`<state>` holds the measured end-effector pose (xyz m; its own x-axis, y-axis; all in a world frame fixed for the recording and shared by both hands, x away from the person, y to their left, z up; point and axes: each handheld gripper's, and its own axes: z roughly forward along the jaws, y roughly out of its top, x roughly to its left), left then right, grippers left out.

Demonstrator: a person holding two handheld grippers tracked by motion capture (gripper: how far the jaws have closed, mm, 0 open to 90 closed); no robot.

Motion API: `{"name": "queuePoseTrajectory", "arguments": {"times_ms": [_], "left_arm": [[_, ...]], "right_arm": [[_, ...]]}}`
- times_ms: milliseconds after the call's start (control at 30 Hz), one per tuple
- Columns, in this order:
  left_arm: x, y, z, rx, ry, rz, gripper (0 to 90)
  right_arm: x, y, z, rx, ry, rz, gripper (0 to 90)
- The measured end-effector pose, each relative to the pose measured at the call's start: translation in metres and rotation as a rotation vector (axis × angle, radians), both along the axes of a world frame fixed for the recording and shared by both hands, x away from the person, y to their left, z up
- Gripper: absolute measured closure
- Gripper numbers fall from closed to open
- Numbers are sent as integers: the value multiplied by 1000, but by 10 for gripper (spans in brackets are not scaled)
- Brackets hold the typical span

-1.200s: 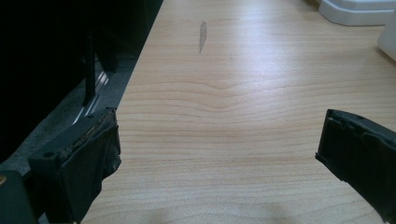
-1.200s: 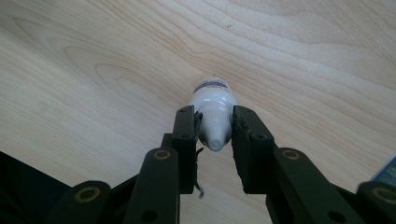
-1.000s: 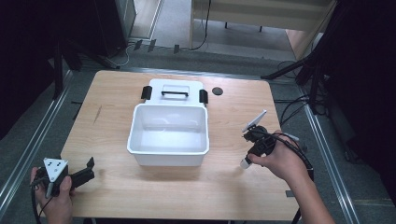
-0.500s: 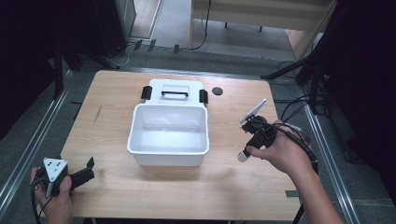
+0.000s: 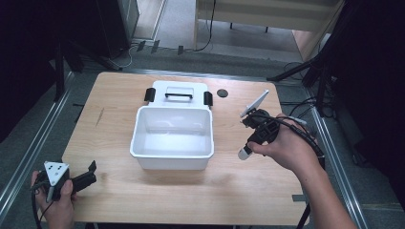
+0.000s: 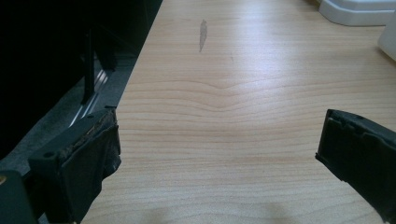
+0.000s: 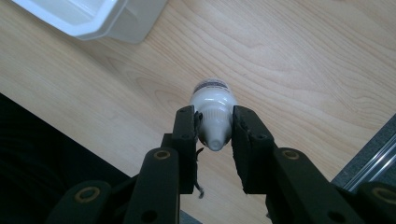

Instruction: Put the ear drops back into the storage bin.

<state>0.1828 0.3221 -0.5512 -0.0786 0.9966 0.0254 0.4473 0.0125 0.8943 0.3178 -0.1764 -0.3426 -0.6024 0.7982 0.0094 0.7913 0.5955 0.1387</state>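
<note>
The small white bottle (image 7: 212, 108) sits clamped between the jaws of the right gripper (image 7: 213, 140), nozzle end toward the camera and its long axis running along the jaws; in the high view the bottle (image 5: 244, 152) hangs just to the right of the white bin (image 5: 173, 157), above the tabletop and pointing down toward the near edge. Taking the bin as landmark and going left to right: the left gripper (image 5: 82, 177) rests well to the bin's left and nearer the person, at the table's front-left corner, its jaws wide apart with bare wood between them in the left gripper view. The bin itself stands open and looks empty, with its lid (image 5: 179, 93) lying just behind it, black handle up. A small dark disc (image 5: 221, 92) lies on the table right of the lid. The right hand (image 5: 286, 148) is plainly the nearer one, so any drop into the bin probably means carrying the bottle leftward over the rim. The wooden table (image 5: 119, 90) is pale and otherwise bare, ringed by grey floor, cables and dark stands.
</note>
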Motion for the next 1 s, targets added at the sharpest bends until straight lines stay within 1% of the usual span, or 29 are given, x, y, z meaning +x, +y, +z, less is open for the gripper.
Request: {"name": "queuePoseTrajectory", "arguments": {"times_ms": [100, 300, 533, 633, 667, 1000], "left_arm": [[0, 0, 0, -1, 2, 0, 0], [1, 0, 0, 2, 7, 0, 0], [1, 0, 0, 2, 10, -2, 0], [1, 0, 0, 2, 9, -1, 0], [1, 0, 0, 3, 10, -2, 0], [1, 0, 0, 1, 12, -4, 0]], "right_arm": [[0, 4, 4, -2, 5, -2, 724], [0, 16, 15, -4, 3, 24, 724], [-1, 26, 27, -6, -1, 44, 724], [-1, 30, 32, -10, 1, 43, 724], [-1, 31, 33, -11, -3, 52, 724], [1, 45, 43, -13, -5, 73, 724]]}}
